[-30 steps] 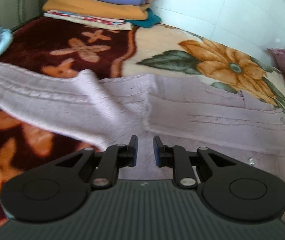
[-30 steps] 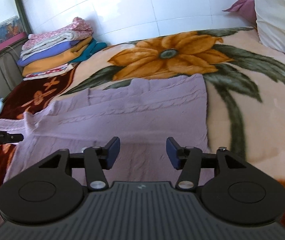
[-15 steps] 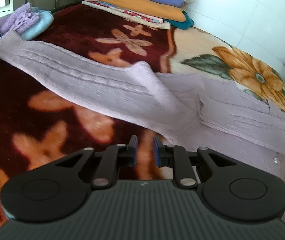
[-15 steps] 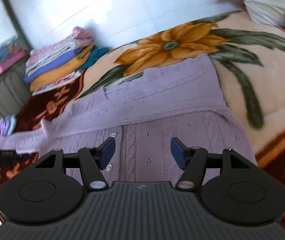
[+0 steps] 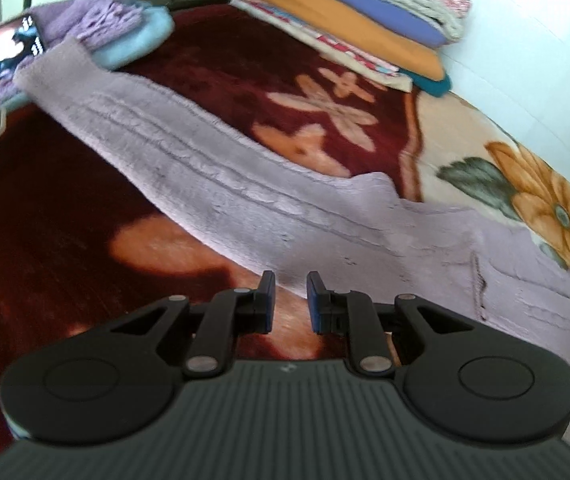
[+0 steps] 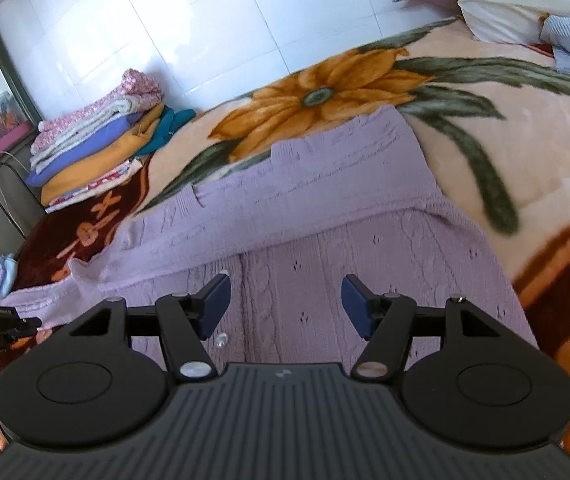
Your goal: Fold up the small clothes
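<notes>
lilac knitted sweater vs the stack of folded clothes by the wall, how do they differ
The lilac knitted sweater lies spread flat with one sleeve stretched out; the stack of folded clothes is folded and piled. The sweater is one colour; the stack mixes orange, purple, teal and pink. The sweater lies right before the grippers; the stack sits far off by the wall. Both rest on the floral blanket.

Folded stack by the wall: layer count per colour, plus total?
Counting the layers that show on the folded stack:
Pink/cream patterned: 2
Purple-blue: 1
Orange: 1
Teal: 1
Total: 5. Thin layers may be hidden between them.
</notes>
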The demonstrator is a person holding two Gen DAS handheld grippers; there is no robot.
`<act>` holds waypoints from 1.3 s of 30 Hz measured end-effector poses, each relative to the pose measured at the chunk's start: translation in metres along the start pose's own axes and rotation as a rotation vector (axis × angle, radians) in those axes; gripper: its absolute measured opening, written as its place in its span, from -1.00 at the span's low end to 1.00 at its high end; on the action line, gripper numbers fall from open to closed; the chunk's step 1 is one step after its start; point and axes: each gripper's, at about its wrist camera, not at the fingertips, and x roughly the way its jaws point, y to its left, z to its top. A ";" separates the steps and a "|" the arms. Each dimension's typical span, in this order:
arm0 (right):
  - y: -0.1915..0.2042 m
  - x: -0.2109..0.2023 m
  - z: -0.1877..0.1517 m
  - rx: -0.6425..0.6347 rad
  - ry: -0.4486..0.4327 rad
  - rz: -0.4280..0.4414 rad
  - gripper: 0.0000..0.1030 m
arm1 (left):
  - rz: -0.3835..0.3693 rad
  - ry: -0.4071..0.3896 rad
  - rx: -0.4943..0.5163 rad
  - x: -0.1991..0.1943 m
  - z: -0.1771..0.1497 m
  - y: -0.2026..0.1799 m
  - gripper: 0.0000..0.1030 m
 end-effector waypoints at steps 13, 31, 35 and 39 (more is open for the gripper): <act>-0.006 0.005 -0.012 -0.008 0.028 -0.044 0.34 | -0.067 -0.018 -0.180 0.015 0.001 0.025 -0.48; -0.009 0.016 -0.019 -0.017 0.060 -0.056 0.34 | -0.045 -0.162 -0.259 0.033 0.017 0.040 -0.03; -0.010 0.016 -0.020 -0.014 0.060 -0.055 0.34 | -0.041 -0.185 -0.247 0.038 0.022 0.040 -0.03; -0.010 0.016 -0.021 -0.014 0.062 -0.056 0.34 | -0.040 -0.220 -0.164 0.035 0.023 0.032 -0.63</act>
